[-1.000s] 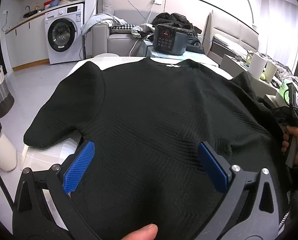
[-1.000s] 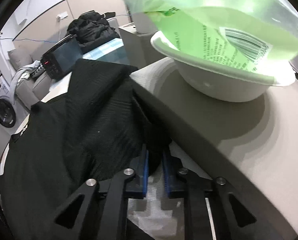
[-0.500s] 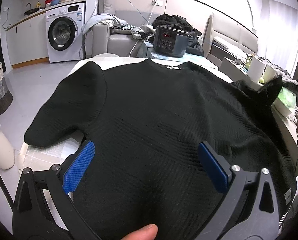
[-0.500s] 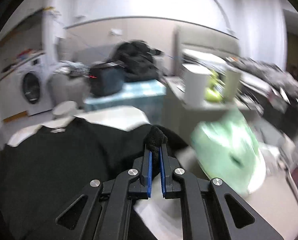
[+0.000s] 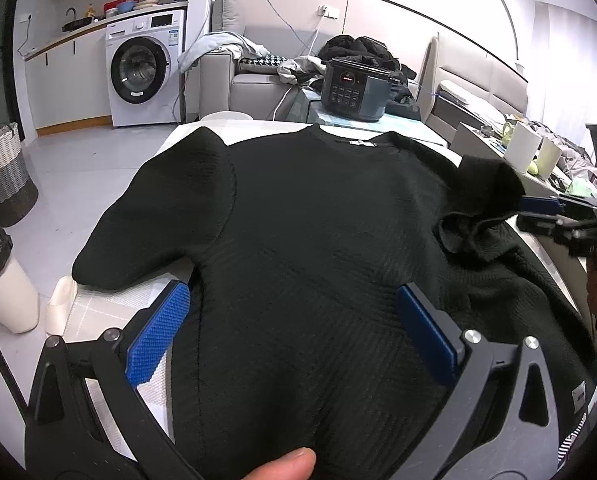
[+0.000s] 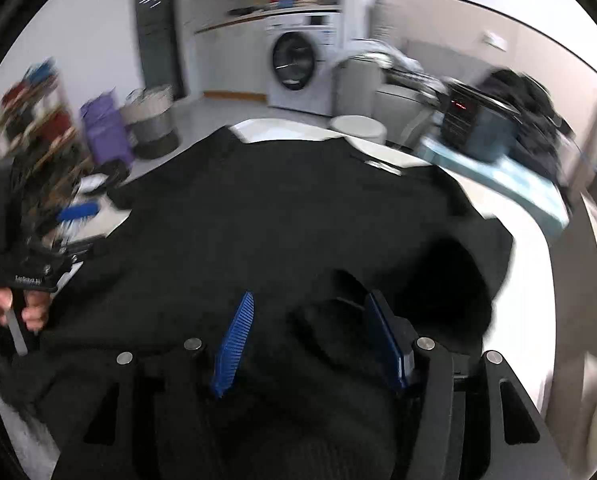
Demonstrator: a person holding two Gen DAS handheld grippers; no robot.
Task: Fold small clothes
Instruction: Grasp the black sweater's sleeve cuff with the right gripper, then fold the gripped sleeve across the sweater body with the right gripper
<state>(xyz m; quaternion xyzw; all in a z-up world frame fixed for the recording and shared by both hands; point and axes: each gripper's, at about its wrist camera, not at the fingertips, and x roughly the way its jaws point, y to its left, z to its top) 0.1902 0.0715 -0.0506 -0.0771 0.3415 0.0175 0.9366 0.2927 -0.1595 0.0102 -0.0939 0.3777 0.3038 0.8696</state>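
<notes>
A black short-sleeved knit top (image 5: 322, 232) lies face up on a white table (image 5: 234, 124), collar at the far end. My left gripper (image 5: 294, 332) is open, its blue pads astride the lower body of the top. The right sleeve (image 5: 482, 196) is folded inward onto the body. My right gripper (image 6: 310, 344) is open above that sleeve (image 6: 450, 280), its blue pads apart; it also shows at the right edge of the left wrist view (image 5: 558, 216). The right wrist view is motion-blurred.
A washing machine (image 5: 146, 72) and sofa (image 5: 250, 76) stand behind the table. A dark cooker (image 5: 354, 92) sits on a side table. A woven basket (image 5: 2, 176) and a bin (image 5: 2, 280) stand on the floor at left. Cups (image 5: 526, 152) are at right.
My right gripper carried the right sleeve up and inward over the top's body, then opened and let it go. The left gripper has stayed in place.
</notes>
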